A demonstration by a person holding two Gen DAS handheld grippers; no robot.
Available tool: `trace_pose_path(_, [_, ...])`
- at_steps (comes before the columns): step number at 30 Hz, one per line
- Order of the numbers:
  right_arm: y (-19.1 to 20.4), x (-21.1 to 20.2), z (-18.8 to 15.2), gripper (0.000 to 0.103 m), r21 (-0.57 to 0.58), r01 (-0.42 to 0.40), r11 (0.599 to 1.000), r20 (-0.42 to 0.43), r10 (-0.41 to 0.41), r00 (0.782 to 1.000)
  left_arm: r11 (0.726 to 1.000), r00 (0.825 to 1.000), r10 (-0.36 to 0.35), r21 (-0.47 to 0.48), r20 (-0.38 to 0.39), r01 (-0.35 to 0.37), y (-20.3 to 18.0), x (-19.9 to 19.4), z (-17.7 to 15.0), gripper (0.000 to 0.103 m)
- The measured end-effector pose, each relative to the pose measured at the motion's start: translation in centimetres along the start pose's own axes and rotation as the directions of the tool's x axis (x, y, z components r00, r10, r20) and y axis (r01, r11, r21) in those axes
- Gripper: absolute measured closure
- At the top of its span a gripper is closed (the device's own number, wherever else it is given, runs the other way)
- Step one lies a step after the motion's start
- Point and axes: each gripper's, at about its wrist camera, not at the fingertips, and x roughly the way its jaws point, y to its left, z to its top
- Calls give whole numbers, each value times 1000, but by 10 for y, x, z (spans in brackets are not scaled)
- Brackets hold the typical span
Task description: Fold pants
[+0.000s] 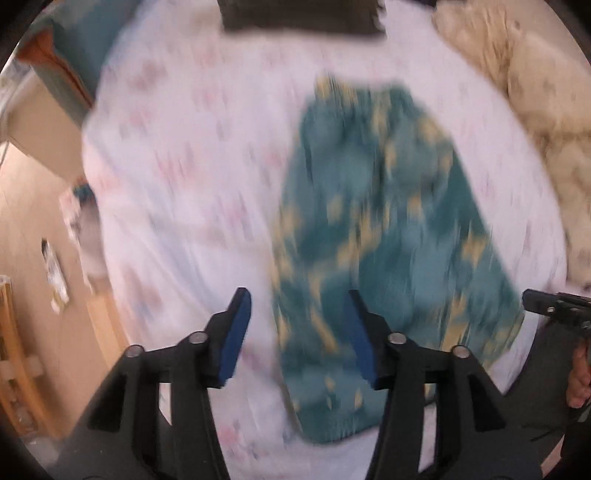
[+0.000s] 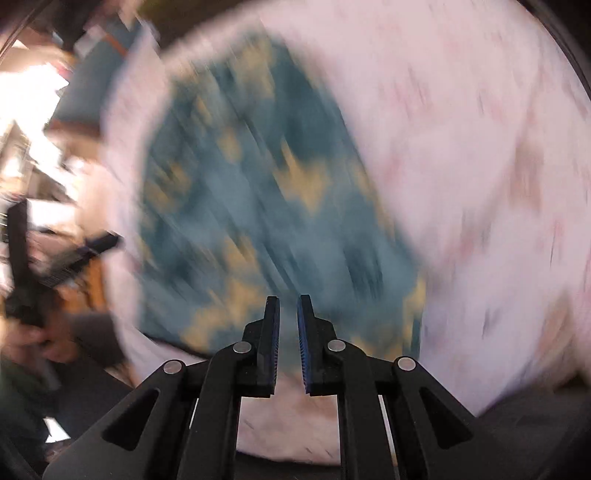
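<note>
Left wrist view: the left gripper (image 1: 297,295) hangs above the bed (image 1: 177,177) with its jaws spread wide and nothing between them, the blue pads (image 1: 236,332) facing each other across a broad gap. The pants (image 1: 376,229), teal with yellow blotches, lie flat on the white, pink-flecked bedsheet, stretching from near the middle of the bed toward the near edge; the right-hand pad overlaps the cloth in this view, while the left-hand one sits over bare sheet. A dark pillow (image 1: 303,14) lies at the far end of the bed, and a cream quilt (image 1: 524,110) is bunched along the right side. At the far right edge the right gripper (image 1: 554,306) pokes in, with part of a hand (image 1: 578,376) below it. Everything is smeared by motion blur, so fine folds in the cloth cannot be made out. In the right wrist view, the right gripper (image 2: 288,299) has its jaws drawn close together, only a narrow slit between the 2 pads, gripping nothing. The pants (image 2: 258,206) fill the middle of that view ahead of the fingertips, lying on the bed (image 2: 480,147). At the left edge the left gripper (image 2: 74,254) is visible as a dark blur.
</note>
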Motion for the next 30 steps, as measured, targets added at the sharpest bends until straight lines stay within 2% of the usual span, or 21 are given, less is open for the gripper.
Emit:
trace_pose_path(2, [-1,-17,29,37,-17,-46,999,58,47,997,1000,999,-2,-15,45,2,6,-1,28,54])
trace_pose_path(3, [-2,-24,47,33,-28,-53,998,96,55,994,1000,997,-14,3,81,14,4,-2,45,55])
trace_pose_path(4, [-2,-27,61,33,-47,-56,997,123,61,990,1000,995,-11,18,97,9,4,7,57,56])
trace_pose_path(5, [-1,-27,75,33,-68,-56,996,135,65,989,998,992,-41,45,116,36,-1,10,73,56])
trace_pose_path(7, [-3,-19,112,36,-107,-78,991,135,92,987,987,984,-141,87,109,132,-11,30,103,56])
trace_pose_path(8, [-6,-15,125,37,-107,-91,990,136,106,985,983,980,-159,111,116,146,-14,37,114,55])
trace_pose_path(9, [-11,-8,142,38,-97,-108,989,145,121,982,983,983,-143,132,112,128,-16,45,126,55])
trace_pose_path(11, [-9,7,162,40,-66,-116,991,161,125,979,991,993,-89,104,73,81,-13,67,145,56])
trace_pose_path(12, [-12,16,172,40,-53,-121,991,163,128,978,991,993,-104,86,49,100,-10,80,155,56])
trace_pose_path(15, [-16,43,202,40,-36,-109,993,158,114,981,989,996,-88,124,28,84,-11,109,163,56])
trace_pose_path(19, [-11,77,230,40,-59,-75,995,117,81,990,971,982,-185,149,-44,190,-10,140,164,56])
trace_pose_path(21, [-8,91,235,40,-67,-76,995,100,83,992,963,982,-181,193,-48,187,-12,149,167,56])
trace_pose_path(24, [-2,108,246,41,-92,-77,993,84,85,993,960,972,-230,153,-53,235,-3,156,184,56])
trace_pose_path(25, [1,113,250,52,-109,-65,992,77,74,994,959,969,-243,140,-44,247,-1,157,188,56])
trace_pose_path(26, [5,117,253,71,-126,-47,991,69,56,996,956,966,-257,136,-34,259,0,159,191,56])
trace_pose_path(28, [12,124,256,77,-162,-33,986,39,39,998,943,956,-290,160,-37,293,-2,164,195,70])
trace_pose_path(29, [16,123,257,83,-183,-13,983,54,23,998,935,951,-306,174,-52,310,-4,167,196,78])
trace_pose_path(30, [18,121,258,85,-201,-3,980,64,17,998,934,950,-306,175,-62,312,-5,169,199,80])
